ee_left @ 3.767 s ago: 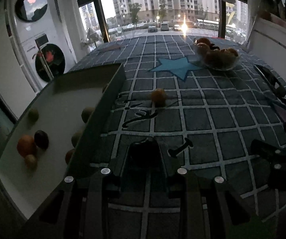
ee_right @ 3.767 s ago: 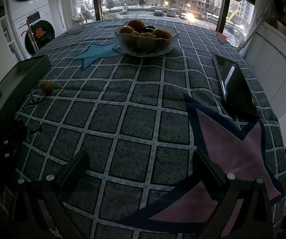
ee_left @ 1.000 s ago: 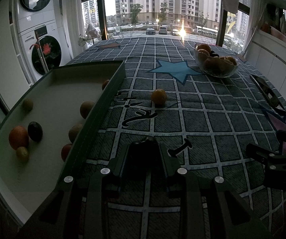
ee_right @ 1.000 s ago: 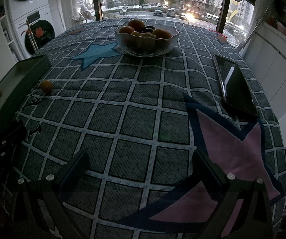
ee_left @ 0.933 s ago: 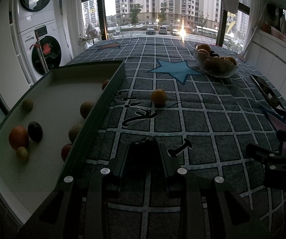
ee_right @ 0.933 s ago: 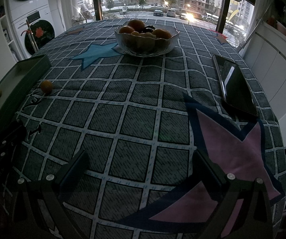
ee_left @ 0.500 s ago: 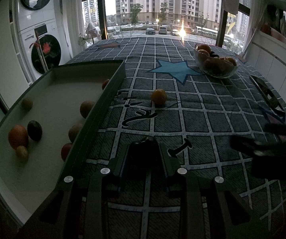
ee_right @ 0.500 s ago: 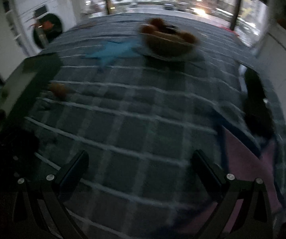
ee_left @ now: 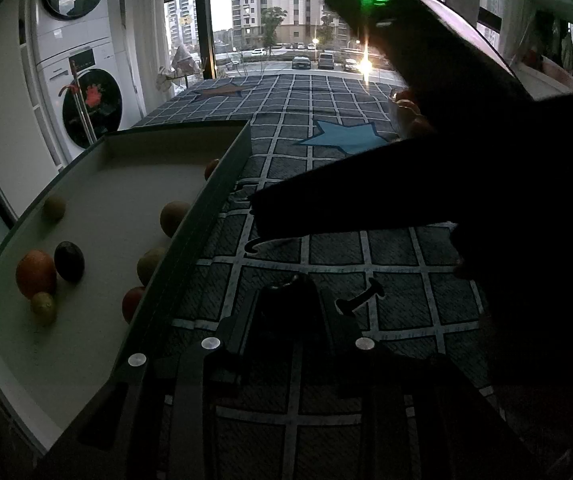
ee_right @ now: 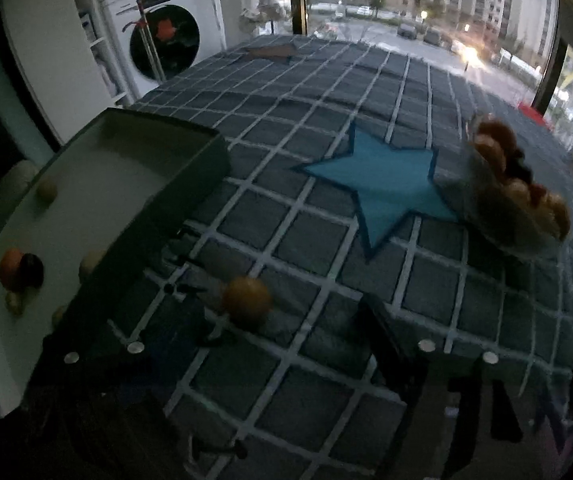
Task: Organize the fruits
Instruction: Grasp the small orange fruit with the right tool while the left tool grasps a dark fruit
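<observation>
— What changed?
— The right gripper (ee_right: 274,340) swung over toward the tray (ee_right: 190,184), jaws closing, nothing held. 1 orange (ee_right: 246,300) lies beside the tray.
— Left gripper (ee_left: 286,320)?
— Clenched, empty.

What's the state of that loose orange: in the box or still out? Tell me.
Out. The orange lies on the checked tablecloth, beside the box and apart from the fruit bowl. Nothing grips it.
</observation>
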Demonstrator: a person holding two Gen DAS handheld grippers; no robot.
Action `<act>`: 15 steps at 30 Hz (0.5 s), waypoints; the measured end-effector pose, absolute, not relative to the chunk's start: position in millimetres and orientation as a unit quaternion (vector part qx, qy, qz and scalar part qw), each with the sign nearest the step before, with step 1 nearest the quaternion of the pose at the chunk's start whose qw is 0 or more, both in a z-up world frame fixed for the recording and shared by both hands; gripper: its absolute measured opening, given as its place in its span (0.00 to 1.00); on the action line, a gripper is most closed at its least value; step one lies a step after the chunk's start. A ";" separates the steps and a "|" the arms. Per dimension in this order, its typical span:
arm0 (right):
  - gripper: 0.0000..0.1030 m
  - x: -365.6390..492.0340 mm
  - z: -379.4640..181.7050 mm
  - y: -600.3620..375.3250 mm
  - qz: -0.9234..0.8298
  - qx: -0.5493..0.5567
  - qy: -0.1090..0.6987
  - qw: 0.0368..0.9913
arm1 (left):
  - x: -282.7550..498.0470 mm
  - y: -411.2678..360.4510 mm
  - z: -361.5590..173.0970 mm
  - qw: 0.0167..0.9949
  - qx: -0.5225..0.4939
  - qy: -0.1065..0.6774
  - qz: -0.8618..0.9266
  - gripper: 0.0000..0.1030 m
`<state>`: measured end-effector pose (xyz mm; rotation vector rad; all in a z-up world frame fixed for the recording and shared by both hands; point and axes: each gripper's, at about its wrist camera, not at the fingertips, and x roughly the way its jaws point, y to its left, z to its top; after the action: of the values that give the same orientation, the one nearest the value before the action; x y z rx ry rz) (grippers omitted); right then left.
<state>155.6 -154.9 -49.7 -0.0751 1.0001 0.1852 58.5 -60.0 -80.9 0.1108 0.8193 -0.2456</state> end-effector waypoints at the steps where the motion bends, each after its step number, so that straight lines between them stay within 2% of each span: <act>1: 0.70 156.4 -50.0 -150.7 0.089 -0.043 0.476 0.874 | 58.5 -60.0 -80.9 0.908 0.054 0.397 -0.119 0.29; 3: 0.51 155.3 -49.3 -145.4 0.084 -0.059 0.471 0.876 | 58.6 -59.8 -80.9 0.908 0.053 0.397 -0.119 0.29; 4: 0.32 154.7 -48.0 -144.4 0.088 -0.059 0.468 0.877 | 58.6 -59.9 -80.8 0.908 0.053 0.397 -0.119 0.29; 5: 0.23 155.6 -47.1 -144.8 0.095 -0.053 0.469 0.877 | 58.7 -59.6 -80.8 0.908 0.053 0.397 -0.119 0.29; 15: 0.23 99.2 -40.9 -202.1 0.072 0.030 0.490 0.868 | 56.3 -62.3 -80.6 0.907 0.043 0.400 -0.127 0.29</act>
<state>99.2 -202.1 -40.9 0.0621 1.0252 0.1511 56.3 -62.3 -80.6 0.0879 0.8265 -0.2615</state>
